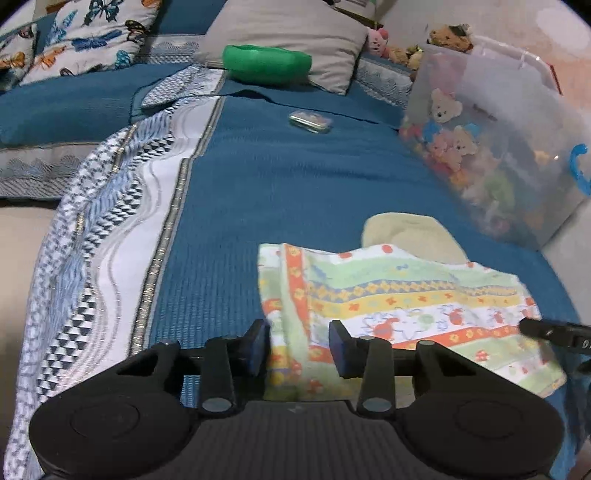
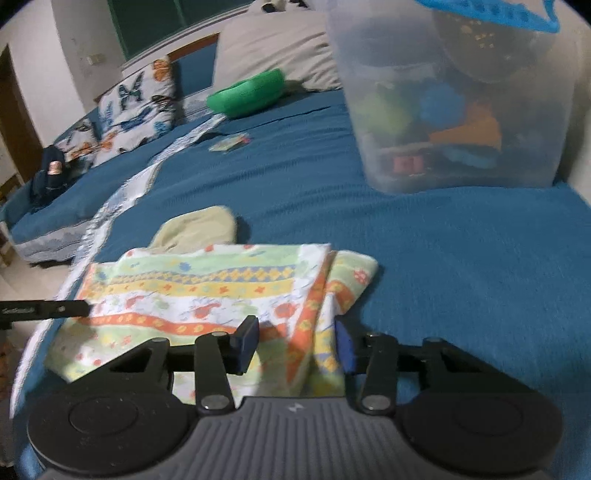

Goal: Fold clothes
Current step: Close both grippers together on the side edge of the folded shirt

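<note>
- The patterned cloth [image 1: 406, 306], striped in green, yellow and orange, lies partly folded on the blue bed [image 1: 295, 177], near a clear toy bin [image 1: 498, 147].
- Left gripper [image 1: 299, 343]: 2 fingers part-open, straddling the cloth's left edge, not visibly pinching.
- Right gripper [image 2: 295, 341]: fingers part-open astride the cloth's right fold.

A green cushion [image 1: 266, 65] leans against a grey pillow [image 1: 284, 33].
</note>
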The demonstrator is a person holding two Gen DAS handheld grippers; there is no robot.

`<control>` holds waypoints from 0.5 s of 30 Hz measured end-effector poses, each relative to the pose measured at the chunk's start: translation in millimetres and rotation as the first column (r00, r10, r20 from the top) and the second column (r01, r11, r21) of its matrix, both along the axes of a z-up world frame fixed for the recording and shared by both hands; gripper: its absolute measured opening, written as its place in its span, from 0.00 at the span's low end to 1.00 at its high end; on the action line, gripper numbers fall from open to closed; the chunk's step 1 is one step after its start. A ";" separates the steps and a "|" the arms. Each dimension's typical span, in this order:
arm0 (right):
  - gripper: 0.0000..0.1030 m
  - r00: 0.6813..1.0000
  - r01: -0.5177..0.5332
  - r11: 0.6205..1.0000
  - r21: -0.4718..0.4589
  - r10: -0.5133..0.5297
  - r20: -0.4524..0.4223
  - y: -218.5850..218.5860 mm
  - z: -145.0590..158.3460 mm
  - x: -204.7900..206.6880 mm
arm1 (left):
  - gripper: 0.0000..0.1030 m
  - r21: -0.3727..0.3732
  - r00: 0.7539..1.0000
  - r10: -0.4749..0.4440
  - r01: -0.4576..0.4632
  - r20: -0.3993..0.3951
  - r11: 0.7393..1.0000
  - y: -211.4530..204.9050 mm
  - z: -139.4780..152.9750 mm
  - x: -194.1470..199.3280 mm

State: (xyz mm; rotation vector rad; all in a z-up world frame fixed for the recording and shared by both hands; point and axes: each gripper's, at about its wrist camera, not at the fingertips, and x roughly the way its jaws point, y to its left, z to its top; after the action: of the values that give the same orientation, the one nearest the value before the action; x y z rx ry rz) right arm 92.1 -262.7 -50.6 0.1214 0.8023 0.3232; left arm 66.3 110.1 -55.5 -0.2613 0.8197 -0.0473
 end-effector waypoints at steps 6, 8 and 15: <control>0.46 1.000 -0.031 0.999 0.007 0.031 -0.003 8.5 -3.3 2.9 | 0.39 0.024 1.000 -0.028 0.028 0.000 0.999 -10.3 -2.6 5.2; 0.32 0.999 -0.044 0.998 0.034 0.044 -0.018 10.4 -2.0 4.2 | 0.30 0.027 0.999 -0.044 0.044 0.007 0.999 -12.6 -0.6 5.2; 0.13 0.998 -0.044 0.996 0.078 0.047 -0.034 14.3 5.3 2.8 | 0.12 -0.006 0.997 -0.063 0.063 0.052 0.998 -14.3 10.8 -0.2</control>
State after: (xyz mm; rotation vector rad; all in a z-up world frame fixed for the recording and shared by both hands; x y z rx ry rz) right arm 94.9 -248.5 -45.3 0.1822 0.8287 0.3961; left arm 66.1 95.8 -44.7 -0.2407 0.7761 -0.1164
